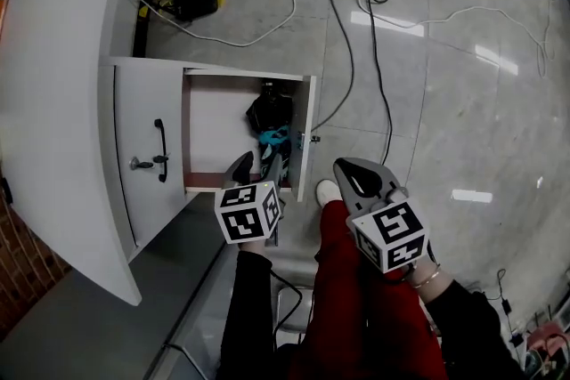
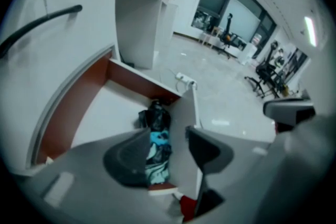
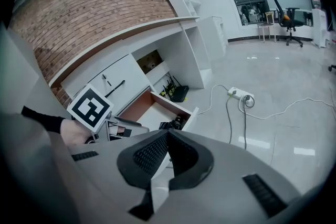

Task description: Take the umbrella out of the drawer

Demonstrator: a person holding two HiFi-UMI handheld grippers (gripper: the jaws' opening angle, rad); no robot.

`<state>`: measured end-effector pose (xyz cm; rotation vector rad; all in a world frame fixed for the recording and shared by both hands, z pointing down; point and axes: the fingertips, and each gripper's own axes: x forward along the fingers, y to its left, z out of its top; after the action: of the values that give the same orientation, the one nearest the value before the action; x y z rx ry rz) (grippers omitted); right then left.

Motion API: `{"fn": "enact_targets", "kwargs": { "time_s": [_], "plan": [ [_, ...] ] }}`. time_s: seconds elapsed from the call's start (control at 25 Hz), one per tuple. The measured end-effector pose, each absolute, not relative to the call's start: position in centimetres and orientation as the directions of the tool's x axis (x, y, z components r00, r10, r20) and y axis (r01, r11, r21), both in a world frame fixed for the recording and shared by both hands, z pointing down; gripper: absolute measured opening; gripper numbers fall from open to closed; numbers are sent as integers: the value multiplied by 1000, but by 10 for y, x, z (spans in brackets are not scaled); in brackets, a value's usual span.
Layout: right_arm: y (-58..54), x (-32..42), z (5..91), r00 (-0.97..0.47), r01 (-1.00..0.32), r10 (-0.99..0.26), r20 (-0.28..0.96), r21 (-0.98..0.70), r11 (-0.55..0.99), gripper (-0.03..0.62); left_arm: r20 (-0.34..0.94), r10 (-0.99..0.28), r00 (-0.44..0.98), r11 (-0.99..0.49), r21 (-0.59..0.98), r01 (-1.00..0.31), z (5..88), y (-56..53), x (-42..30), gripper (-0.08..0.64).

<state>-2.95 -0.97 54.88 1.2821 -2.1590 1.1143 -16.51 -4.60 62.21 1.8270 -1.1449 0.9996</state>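
The drawer [image 1: 309, 131] is already standing open, but the umbrella [image 1: 270, 125] is lying inside, tight along its right-hand wall, ungrasped. I am holding the left gripper [image 1: 257, 171] over the near rim, fingers apart and empty. The right gripper's [image 3: 168, 136] fingers are pressing together on nothing. Bare drawer bottom is leaving room on the umbrella's left only.

No readable text, label, brand, number or sign on anything in view
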Motion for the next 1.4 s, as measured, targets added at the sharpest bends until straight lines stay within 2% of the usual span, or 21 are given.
{"fn": "enact_targets", "kwargs": {
  "time_s": [0.36, 1.4],
  "plan": [
    [-21, -30, 586, -509, -859, -527, 681, -439, 263, -2, 921, -287, 264, -333, 163, -929, 667, -59, -164, 265],
    [-36, -36, 639, -528, -845, -500, 687, -485, 226, -2, 974, -146, 175, -326, 119, -938, 763, -61, -173, 296]
  ]
}}
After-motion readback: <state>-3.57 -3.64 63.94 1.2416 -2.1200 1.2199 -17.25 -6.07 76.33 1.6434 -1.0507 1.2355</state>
